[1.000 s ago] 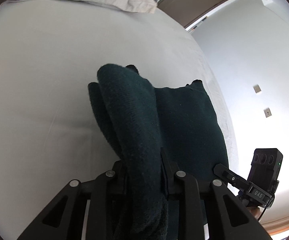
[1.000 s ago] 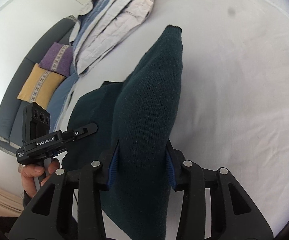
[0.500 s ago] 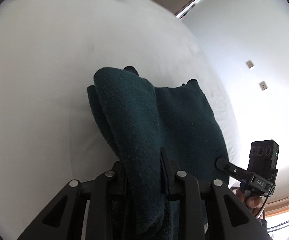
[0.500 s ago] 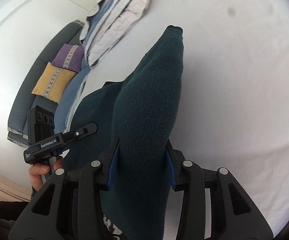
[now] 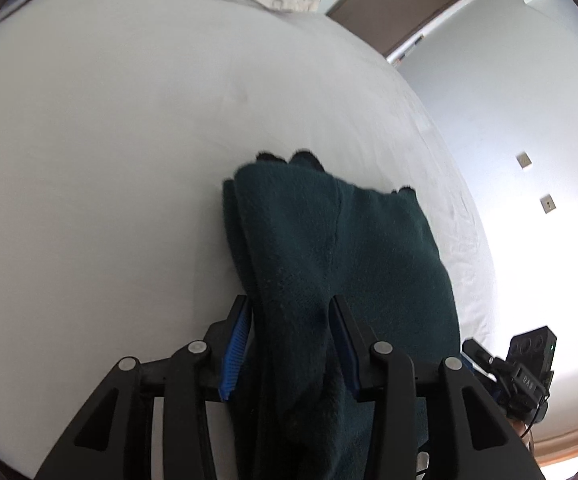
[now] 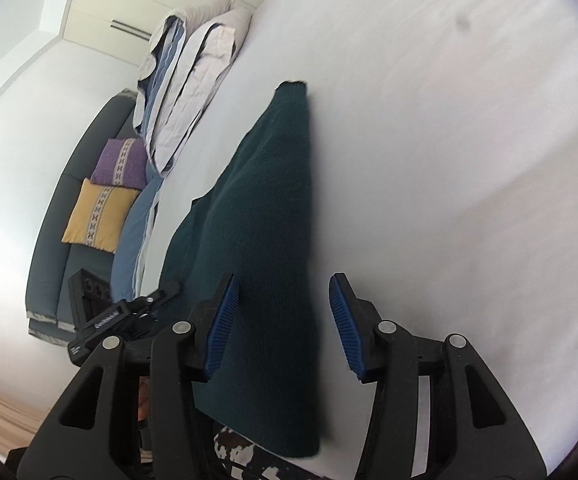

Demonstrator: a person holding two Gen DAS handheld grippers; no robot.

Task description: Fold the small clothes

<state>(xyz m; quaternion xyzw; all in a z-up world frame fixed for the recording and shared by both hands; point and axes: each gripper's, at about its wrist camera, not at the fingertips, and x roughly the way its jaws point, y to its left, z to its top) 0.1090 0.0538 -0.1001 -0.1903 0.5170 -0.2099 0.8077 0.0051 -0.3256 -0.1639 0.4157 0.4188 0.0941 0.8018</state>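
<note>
Dark teal knit garment (image 5: pixel 341 248) lies on the white bed sheet (image 5: pixel 129 140), already doubled over on itself, with a folded edge running along its left side in the left wrist view. Left gripper (image 5: pixel 291 340) has its blue pads (image 5: pixel 235 340) parted, fabric sitting between them; looks like loose contact, not a firm pinch, though the knit fills most of the gap. Right gripper (image 6: pixel 285 320) is spread wide, blue pads (image 6: pixel 347 324) clear of the cloth on the right side, sweater (image 6: pixel 265 240) lying flat between the fingers with its cuff end far up the bed. Judgement: fold just laid down, release step in hand. To do it well, draw both tools straight back and slightly up so pads don't snag the knit and drag the top layer off. Check edges line up before the next fold; the fuzzy knit will catch on ribbed pads. Pillows (image 6: pixel 193 80) and cushions (image 6: pixel 101 216) sit well apart, no interference.
</note>
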